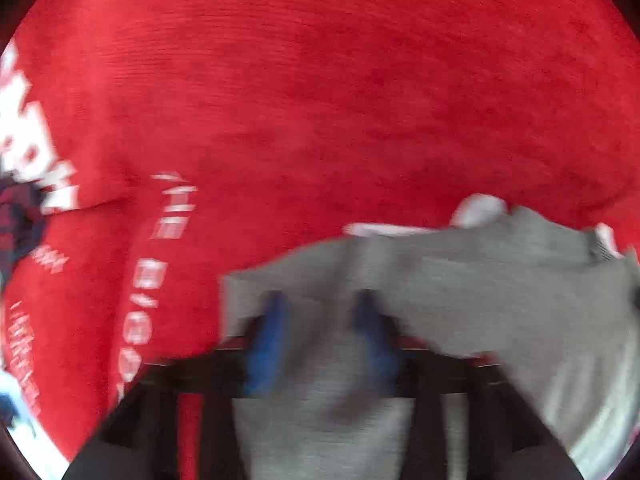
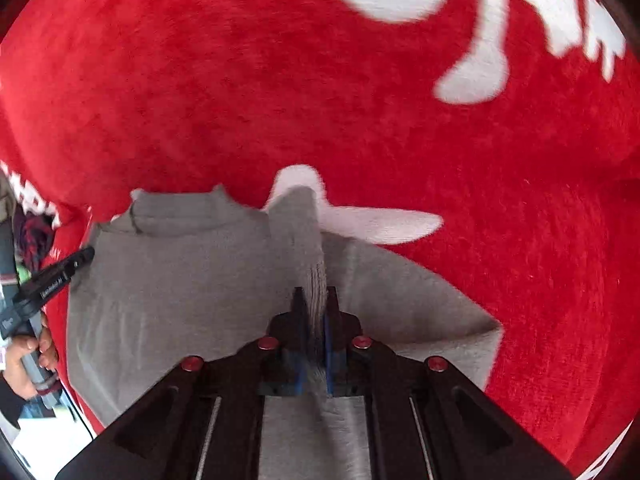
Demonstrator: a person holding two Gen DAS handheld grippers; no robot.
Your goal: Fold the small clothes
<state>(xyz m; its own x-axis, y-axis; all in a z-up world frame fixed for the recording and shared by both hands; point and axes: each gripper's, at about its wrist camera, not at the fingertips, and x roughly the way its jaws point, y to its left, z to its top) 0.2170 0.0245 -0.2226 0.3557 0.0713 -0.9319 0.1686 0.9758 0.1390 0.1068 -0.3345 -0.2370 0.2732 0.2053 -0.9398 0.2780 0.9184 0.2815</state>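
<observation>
right gripper (image 2: 316, 300) clenched on a pinched ridge of the grey knit garment (image 2: 180, 280). left gripper (image 1: 320, 312) released, blue fingers (image 1: 268, 332) spread over the cloth, nothing pinched. garment lies on the red blanket (image 2: 280, 100), mostly 9 o'clock of the right tongs. soft, light, floppy, non-slip; best grabbed at hem or corner edges.

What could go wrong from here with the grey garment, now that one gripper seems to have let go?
1. The right gripper is pinching a raised ridge of the grey garment; pulling away now could drag the fold askew.
2. The left gripper stands open over the cloth, nothing pinched, so that side is loose and may slump or crease.
3. The plush red blanket underneath looks grippy; the garment could bunch rather than slide if tugged.
</observation>
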